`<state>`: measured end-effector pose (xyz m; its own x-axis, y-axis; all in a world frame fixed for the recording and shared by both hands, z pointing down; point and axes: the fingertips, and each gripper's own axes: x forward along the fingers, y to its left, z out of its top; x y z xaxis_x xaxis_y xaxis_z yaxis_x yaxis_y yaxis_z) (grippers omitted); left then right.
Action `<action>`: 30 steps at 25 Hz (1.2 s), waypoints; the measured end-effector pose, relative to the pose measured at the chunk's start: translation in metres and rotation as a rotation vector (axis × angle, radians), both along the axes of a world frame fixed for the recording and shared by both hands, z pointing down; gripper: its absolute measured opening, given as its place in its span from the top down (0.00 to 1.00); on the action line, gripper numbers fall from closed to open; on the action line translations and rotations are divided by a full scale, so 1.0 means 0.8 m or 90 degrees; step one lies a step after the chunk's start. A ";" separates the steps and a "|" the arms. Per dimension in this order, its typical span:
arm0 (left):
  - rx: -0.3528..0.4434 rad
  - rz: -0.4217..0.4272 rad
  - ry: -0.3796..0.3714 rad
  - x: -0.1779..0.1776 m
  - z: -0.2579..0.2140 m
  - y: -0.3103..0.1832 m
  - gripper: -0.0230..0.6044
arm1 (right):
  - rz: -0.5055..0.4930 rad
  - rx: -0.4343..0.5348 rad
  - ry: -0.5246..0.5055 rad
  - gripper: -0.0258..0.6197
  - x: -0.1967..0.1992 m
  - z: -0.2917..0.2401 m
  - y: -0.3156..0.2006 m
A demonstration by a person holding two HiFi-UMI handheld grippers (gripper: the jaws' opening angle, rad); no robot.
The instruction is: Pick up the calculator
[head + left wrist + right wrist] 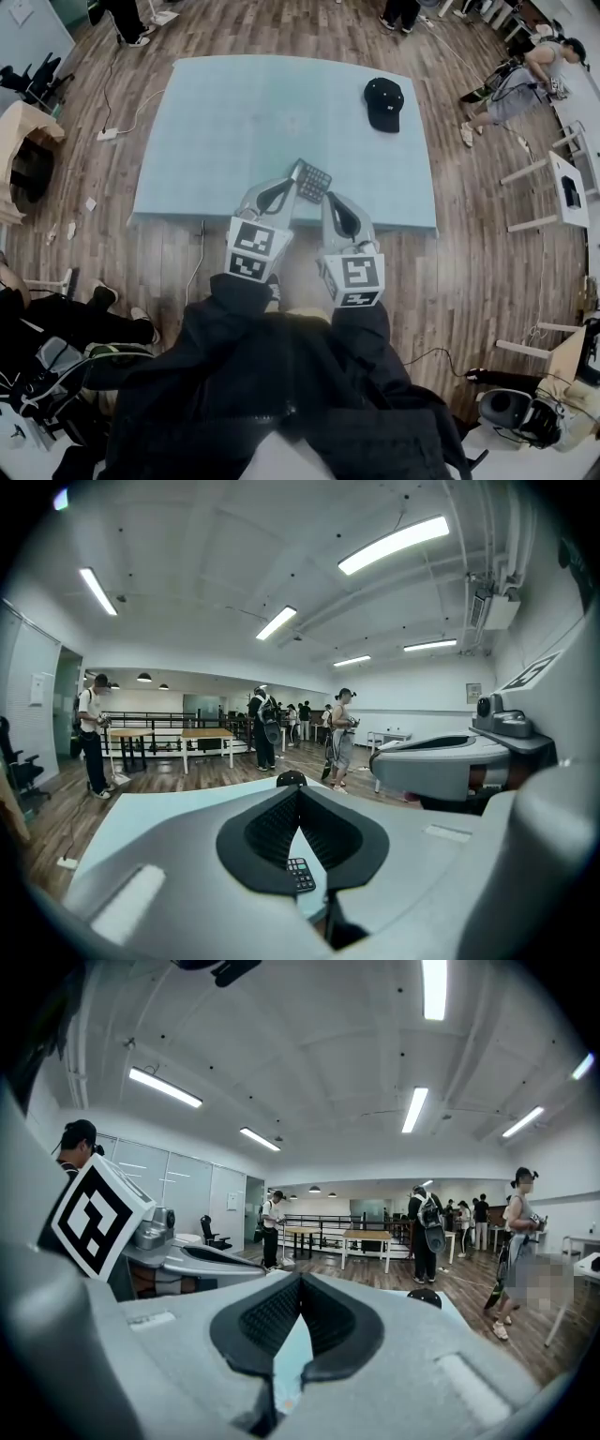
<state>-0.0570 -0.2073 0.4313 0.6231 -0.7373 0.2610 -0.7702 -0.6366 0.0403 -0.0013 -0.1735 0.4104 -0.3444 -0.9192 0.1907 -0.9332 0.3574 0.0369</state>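
Note:
The dark calculator (310, 180) lies tilted on the light blue table (234, 122), close to its near edge. My left gripper (284, 187) points at the calculator's left side, and its tips are just short of it. It is shut with nothing held. In the left gripper view the calculator (300, 875) shows through the gap below the closed tips of the left gripper (298, 791). My right gripper (334, 198) sits just to the right of the calculator and a little nearer to me. Its jaws meet at the tips in the right gripper view (300, 1279), and they hold nothing.
A black cap (384, 101) lies at the table's far right, and it also shows as the cap (292, 778) ahead of the left jaws. Several people stand on the wooden floor (469, 253) around the table. Cables and a power strip (108, 134) lie to the left.

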 end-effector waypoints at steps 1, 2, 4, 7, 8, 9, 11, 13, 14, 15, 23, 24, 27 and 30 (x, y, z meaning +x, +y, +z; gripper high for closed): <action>-0.005 0.003 0.001 0.001 0.003 -0.005 0.97 | 0.000 -0.005 0.000 0.96 -0.001 0.003 -0.004; -0.009 0.006 0.002 0.003 0.006 -0.010 0.97 | 0.000 -0.011 -0.001 0.96 -0.001 0.006 -0.008; -0.017 0.010 -0.001 0.008 0.011 -0.019 0.97 | -0.001 -0.026 -0.007 0.96 0.003 0.014 -0.016; -0.031 0.003 -0.006 0.014 0.023 -0.031 0.97 | -0.007 -0.042 -0.014 0.96 0.011 0.023 -0.034; -0.038 -0.004 -0.007 0.013 0.029 -0.036 0.97 | -0.011 -0.046 -0.013 0.96 0.012 0.027 -0.040; -0.045 -0.013 -0.010 0.011 0.035 -0.040 0.97 | -0.017 -0.052 -0.011 0.96 0.013 0.032 -0.046; -0.061 -0.029 -0.013 0.009 0.048 -0.046 0.97 | -0.029 -0.066 -0.005 0.96 0.014 0.043 -0.054; -0.078 -0.038 -0.014 0.011 0.062 -0.049 0.97 | -0.036 -0.088 -0.003 0.96 0.019 0.062 -0.060; -0.086 -0.040 -0.013 0.015 0.068 -0.050 0.97 | -0.036 -0.103 -0.003 0.96 0.023 0.073 -0.063; -0.092 -0.042 -0.014 0.019 0.073 -0.051 0.97 | -0.037 -0.117 -0.003 0.96 0.028 0.083 -0.066; -0.199 -0.074 -0.046 0.020 0.164 -0.059 0.97 | -0.055 -0.186 0.008 0.96 0.047 0.146 -0.074; -0.211 -0.078 -0.050 0.020 0.175 -0.060 0.97 | -0.057 -0.192 0.018 0.96 0.048 0.157 -0.075; -0.238 -0.082 -0.057 0.025 0.201 -0.062 0.97 | -0.066 -0.216 0.035 0.96 0.050 0.185 -0.080; -0.260 -0.082 -0.061 0.030 0.221 -0.065 0.97 | -0.077 -0.244 0.025 0.96 0.045 0.207 -0.085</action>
<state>-0.0332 -0.2589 0.6083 0.4918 -0.6319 0.5990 -0.8545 -0.4823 0.1929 0.0345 -0.2414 0.5757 -0.4321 -0.7316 0.5273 -0.8838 0.4597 -0.0864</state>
